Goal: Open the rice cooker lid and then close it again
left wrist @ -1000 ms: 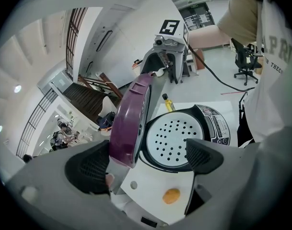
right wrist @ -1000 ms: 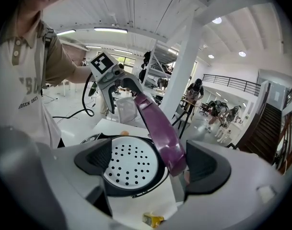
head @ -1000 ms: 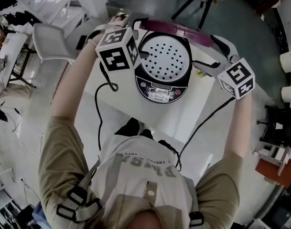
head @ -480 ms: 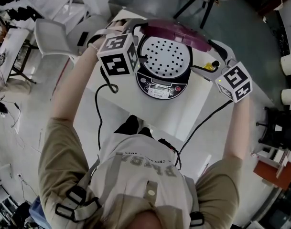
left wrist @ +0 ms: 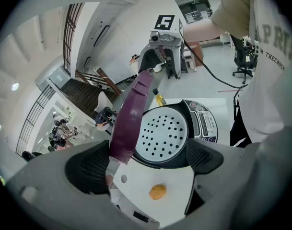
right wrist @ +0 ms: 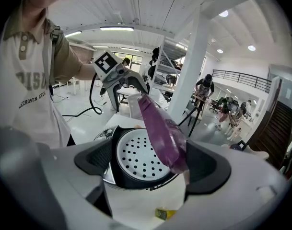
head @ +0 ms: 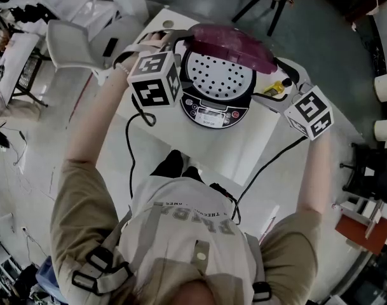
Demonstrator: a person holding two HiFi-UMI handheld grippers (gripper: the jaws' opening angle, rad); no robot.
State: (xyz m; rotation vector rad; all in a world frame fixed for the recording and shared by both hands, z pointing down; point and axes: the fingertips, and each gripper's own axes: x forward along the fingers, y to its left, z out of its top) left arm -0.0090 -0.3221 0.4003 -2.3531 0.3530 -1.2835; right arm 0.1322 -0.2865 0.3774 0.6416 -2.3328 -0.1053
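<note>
The rice cooker (head: 213,91) stands on a white table, its perforated inner plate (head: 217,75) showing. Its purple lid (head: 234,41) is raised at the back and leans forward over the pot. My left gripper (head: 177,40) is at the cooker's left rear and my right gripper (head: 276,81) at its right rear. In the left gripper view the left gripper (left wrist: 146,162) stands open, with the lid (left wrist: 131,111) just inside its left pad. In the right gripper view the right gripper (right wrist: 153,164) also stands open, with the lid (right wrist: 162,128) beside its right pad. Contact is unclear.
The white table (head: 244,148) is small, with its edges close around the cooker. A small yellow object (head: 277,88) lies right of the cooker. Black cables (head: 133,138) hang off the front. A white chair (head: 72,43) stands at the left; a tripod (head: 263,2) stands beyond.
The lid has tipped forward from nearly upright, so more of its purple top shows. Both grippers have shifted a little toward the back of the cooker.
</note>
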